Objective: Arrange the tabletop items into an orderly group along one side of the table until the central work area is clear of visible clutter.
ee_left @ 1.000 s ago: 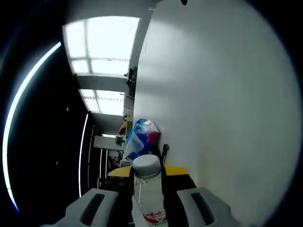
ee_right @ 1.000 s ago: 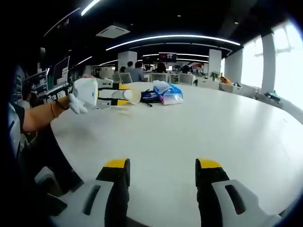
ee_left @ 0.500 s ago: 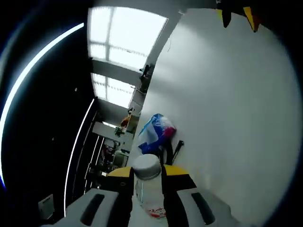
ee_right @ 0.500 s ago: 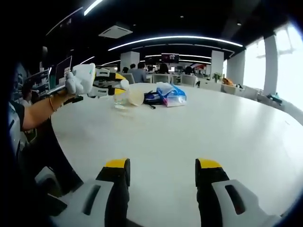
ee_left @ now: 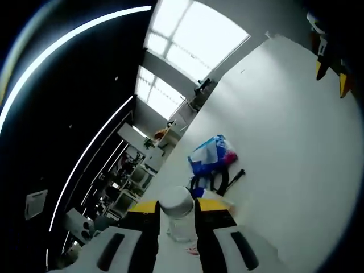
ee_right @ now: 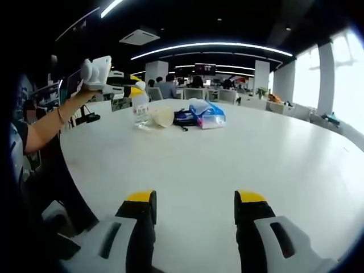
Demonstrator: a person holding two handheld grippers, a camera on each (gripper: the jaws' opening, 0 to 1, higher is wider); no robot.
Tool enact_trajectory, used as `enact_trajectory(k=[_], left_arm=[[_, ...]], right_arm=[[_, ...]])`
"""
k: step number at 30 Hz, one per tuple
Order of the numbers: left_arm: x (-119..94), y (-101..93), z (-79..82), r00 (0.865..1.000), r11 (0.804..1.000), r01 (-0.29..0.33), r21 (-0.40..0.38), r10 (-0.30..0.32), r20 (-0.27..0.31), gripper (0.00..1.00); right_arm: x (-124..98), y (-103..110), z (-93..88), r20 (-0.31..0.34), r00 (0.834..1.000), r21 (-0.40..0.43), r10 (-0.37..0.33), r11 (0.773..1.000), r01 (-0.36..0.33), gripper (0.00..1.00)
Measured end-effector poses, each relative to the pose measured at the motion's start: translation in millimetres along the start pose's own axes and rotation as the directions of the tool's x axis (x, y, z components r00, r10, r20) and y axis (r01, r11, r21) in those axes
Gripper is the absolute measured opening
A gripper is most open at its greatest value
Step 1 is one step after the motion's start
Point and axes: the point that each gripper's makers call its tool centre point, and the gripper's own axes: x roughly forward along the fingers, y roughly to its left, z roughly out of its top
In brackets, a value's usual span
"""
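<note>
White table (ee_right: 239,153), round-edged, spans both views. Blue-and-clear bag (ee_right: 207,114) lies at 12 o'clock in the right gripper view, a black strap (ee_left: 219,182) touching it, a pale cup (ee_right: 162,118) on its side just left. Clear bottle (ee_right: 140,108), white cap, stands upright at 11 o'clock beside the cup, clamped between the left gripper's (ee_left: 177,220) jaws. Right gripper (ee_right: 193,213), 6 o'clock: jaws apart, holding nothing, above bare tabletop.

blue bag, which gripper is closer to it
Left. The left gripper, shut on the bottle, is beside the blue bag; the right gripper is open, far across the table.
</note>
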Motion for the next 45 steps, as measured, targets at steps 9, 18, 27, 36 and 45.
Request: enact_trajectory(k=[9,18,27,36,45], left_arm=[[9,30.8,-21.3,0.999,0.978,-0.017,-0.207,0.006,-0.054,0.22],[17,54.2,-45.6,0.993,0.907,-0.087,-0.413,0.047,-0.107,0.22],[23,63.5,-58.8,0.991,0.858,-0.110,-0.501,0.056,-0.122,0.22],[23,61.1,-56.8,0.994,0.881,-0.085,-0.465,0.044,-0.098,0.23],[26,65.9,-52.8,0.977,0.824,-0.208,-0.528,0.204,-0.067,0.52]], right_arm=[[1,10,6.2,0.007,0.999,-0.012,0.032,0.999,-0.032,0.57],[3,13,5.2,-0.006,0.999,-0.025,0.049,0.998,-0.049,0.56],[4,10,-3.7,-0.019,0.999,0.001,0.039,0.999,-0.039,0.56],[2,9,-5.0,-0.020,0.999,-0.001,0.034,0.999,-0.034,0.56],[0,9,-8.9,-0.024,0.999,0.001,0.040,0.999,-0.040,0.56]])
